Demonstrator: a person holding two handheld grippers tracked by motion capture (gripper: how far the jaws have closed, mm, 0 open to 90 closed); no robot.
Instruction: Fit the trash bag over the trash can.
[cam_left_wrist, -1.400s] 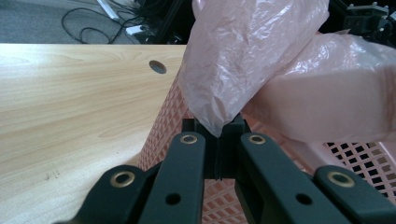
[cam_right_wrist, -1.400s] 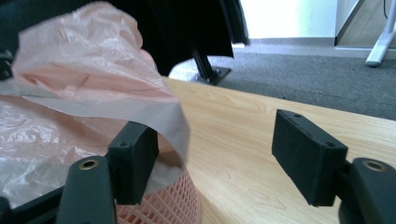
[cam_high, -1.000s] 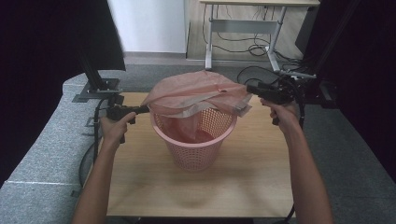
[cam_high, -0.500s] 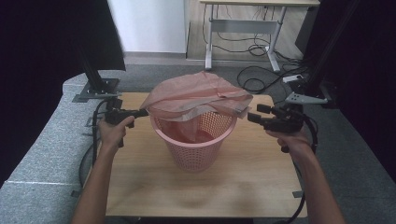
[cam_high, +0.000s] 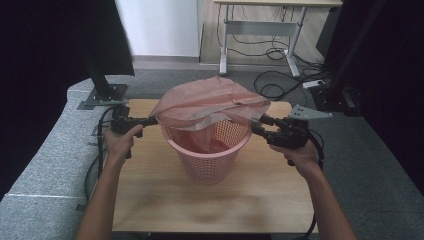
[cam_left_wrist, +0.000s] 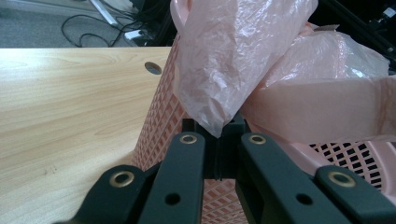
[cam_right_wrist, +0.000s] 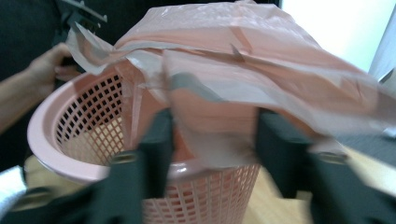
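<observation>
A pink mesh basket stands in the middle of the wooden table. A thin pink plastic bag is draped over its mouth, with part hanging inside. At the basket's left rim my left gripper is shut on the bag's edge. In the left gripper view the film is pinched between the jaws of the left gripper, against the basket wall. My right gripper is at the right rim, open. In the blurred right gripper view the right gripper has the bag hanging between its spread jaws.
The table has a round cable hole near its far edge. A grey padded surface borders the table on the left, with a dark stand base behind it. A desk frame and floor cables lie beyond.
My right gripper has come from the back right toward the person, then in to the basket's right rim. The left gripper has stayed shut on the bag.
</observation>
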